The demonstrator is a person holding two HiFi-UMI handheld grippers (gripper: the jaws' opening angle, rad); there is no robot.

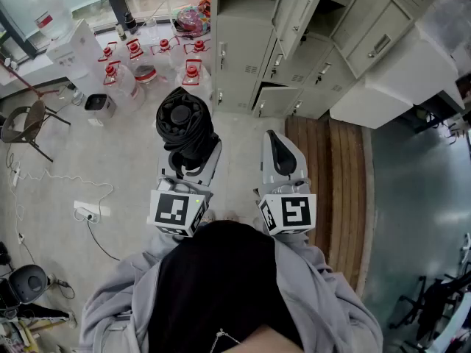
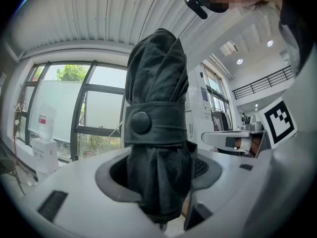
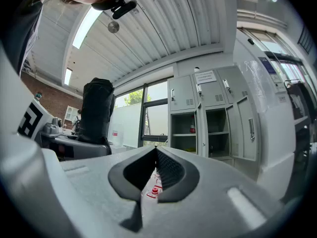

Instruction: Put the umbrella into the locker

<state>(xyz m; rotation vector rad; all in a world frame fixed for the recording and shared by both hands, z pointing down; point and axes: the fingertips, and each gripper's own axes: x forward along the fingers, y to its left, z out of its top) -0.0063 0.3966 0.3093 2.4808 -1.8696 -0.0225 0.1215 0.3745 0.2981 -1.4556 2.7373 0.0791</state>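
Since the left gripper (image 1: 190, 153) clamps the folded umbrella (image 1: 182, 122) upright, jaws part-open around it, and the right gripper (image 1: 280, 153) is closed on nothing, it pays to carry it level toward the open locker (image 1: 246, 31) at 12 o'clock (doors already ajar), keeping the squeeze firm

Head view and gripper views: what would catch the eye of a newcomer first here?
The folded black umbrella stands upright in the left gripper, whose jaws clamp its lower part. Beside it the right gripper is shut and empty. Ahead stand grey lockers, some doors open.
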